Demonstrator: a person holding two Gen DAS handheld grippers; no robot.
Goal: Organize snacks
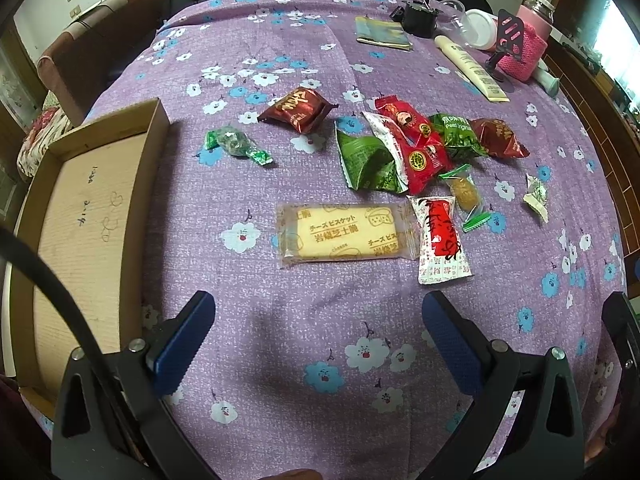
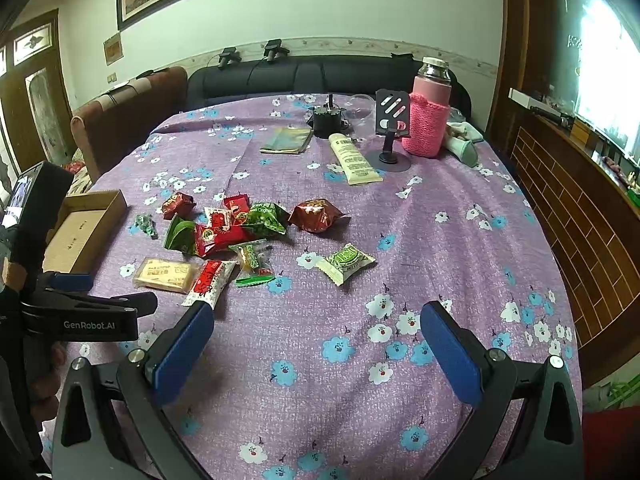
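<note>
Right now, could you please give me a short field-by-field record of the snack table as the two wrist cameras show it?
surface: purple floral tablecloth
container: cardboard box, at the left, holds no snacks
nearest snack to left gripper: cheese biscuit pack, lying flat
beside it: red and white packet
main cluster: red and green packets, overlapping
lone items: green candy; green and white packet
left gripper: open, holding nothing
right gripper: open, holding nothing
far edge: pink bottle, cream tube
</note>
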